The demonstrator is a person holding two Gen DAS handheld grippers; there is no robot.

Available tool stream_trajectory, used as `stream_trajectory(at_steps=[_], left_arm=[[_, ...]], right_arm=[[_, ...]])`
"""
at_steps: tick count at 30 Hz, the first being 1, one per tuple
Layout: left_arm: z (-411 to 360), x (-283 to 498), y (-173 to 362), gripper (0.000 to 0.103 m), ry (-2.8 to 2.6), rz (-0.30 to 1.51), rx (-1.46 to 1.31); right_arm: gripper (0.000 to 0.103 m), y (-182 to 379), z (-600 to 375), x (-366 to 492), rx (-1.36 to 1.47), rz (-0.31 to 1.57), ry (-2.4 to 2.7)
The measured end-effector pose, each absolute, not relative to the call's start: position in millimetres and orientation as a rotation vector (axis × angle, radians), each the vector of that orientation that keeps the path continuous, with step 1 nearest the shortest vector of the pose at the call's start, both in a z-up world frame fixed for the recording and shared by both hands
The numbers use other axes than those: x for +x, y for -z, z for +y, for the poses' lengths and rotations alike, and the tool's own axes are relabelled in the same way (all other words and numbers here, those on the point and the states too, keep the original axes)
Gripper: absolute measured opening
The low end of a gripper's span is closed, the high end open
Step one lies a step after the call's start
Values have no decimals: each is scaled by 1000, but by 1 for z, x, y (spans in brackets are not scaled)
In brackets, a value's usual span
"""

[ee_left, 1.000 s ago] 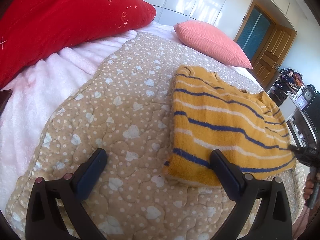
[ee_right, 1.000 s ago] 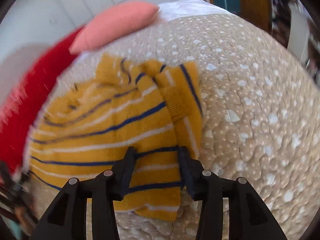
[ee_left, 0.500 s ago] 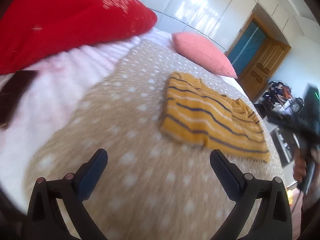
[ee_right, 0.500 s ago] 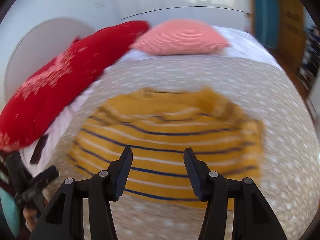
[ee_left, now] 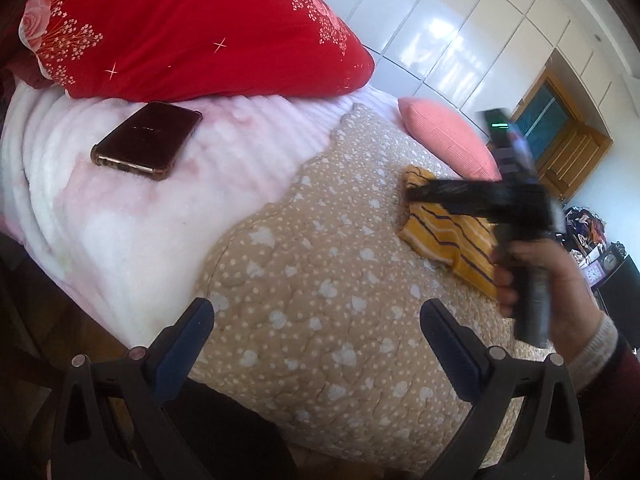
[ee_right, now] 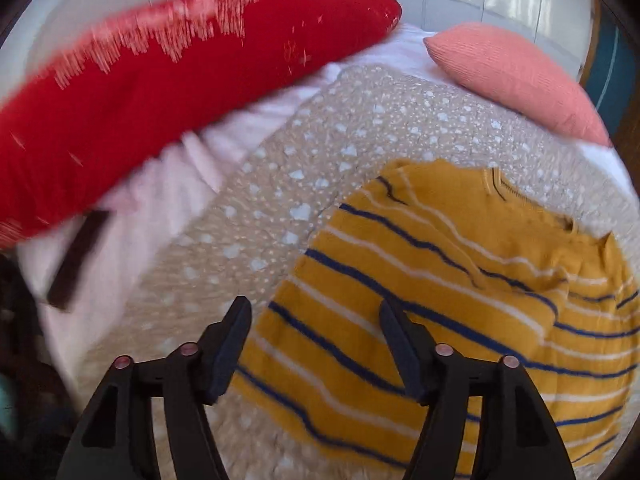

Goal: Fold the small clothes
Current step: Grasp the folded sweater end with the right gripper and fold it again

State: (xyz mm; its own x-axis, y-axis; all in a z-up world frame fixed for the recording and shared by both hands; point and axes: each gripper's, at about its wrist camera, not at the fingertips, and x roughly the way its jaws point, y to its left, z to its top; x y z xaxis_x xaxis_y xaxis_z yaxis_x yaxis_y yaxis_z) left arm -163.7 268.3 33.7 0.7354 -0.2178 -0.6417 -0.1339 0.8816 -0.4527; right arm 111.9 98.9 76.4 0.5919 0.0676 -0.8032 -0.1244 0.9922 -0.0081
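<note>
The right gripper (ee_right: 316,344) tilts downward above the folded mustard-yellow knit sweater with navy and white stripes (ee_right: 460,312), its jaws opening with nothing between them. The left gripper (ee_left: 316,344) is spread wide and empty. The sweater lies on the quilted beige heart-print bedspread (ee_left: 320,280).

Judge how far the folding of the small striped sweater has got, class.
Done: the yellow striped sweater lies folded into a compact shape on the quilt. In hand: nothing; the right tool is opening with nothing gripped, and the left tool is open and empty. Left: no other unfolded clothes are visible.
</note>
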Motion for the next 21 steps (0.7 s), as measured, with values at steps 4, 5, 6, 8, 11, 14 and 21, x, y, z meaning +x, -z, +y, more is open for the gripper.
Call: stream_trajectory(at_steps=[4,5,6,8,11,14,21], left_arm=[[263,-163,-32,102,58,768,-507],[263,-164,-33,102,57,768,-503],[262,-166,-34,102,56,768,-497],[259,-170,-38,102,52,767,-485],[252,-173,-47,102,52,762,-465],[237,-175,-64,102,68,742,-433],[167,-161,-97,102,181,726,-346]], right_arm=[[82,-44,136,124,-328,931,60],[81,-45,136,124,-320,921,75],[72,-47,132,124,-288,920,78],[37,-52,120,124,-248,916,112],[13,-65,85,120,-128,909,46],[11,-92,35,100,38,843,-20],[10,-126,-130,37,366,699,37]])
